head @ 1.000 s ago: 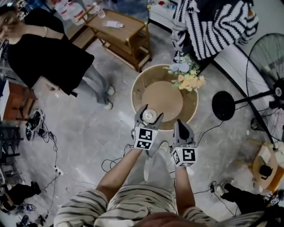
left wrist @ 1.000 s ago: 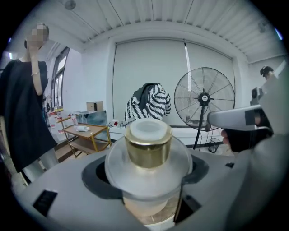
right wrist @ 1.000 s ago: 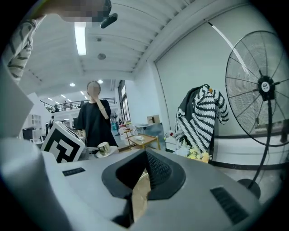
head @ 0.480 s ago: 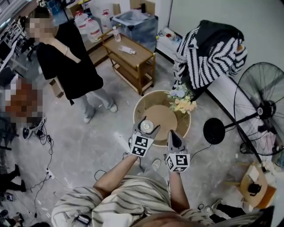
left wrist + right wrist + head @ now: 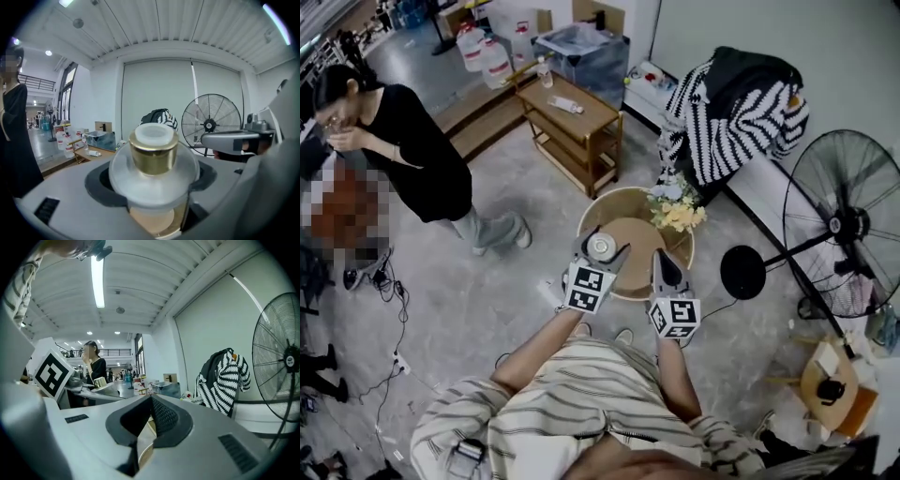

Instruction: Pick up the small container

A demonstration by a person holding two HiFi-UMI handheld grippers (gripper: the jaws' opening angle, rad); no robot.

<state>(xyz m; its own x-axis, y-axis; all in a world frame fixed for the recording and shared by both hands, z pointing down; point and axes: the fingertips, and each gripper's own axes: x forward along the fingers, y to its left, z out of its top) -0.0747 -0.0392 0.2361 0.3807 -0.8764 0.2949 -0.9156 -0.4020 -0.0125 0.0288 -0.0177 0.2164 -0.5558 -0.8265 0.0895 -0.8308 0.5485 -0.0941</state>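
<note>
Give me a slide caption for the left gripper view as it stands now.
Left gripper clamped on the small clear container with a gold collar, pedestal fan behind.

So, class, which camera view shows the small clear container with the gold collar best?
The left gripper view: the small clear container with the gold collar sits large and central, clamped by the left gripper. The head view shows only its round top; the right gripper view, a tiny gold speck at left.
</note>
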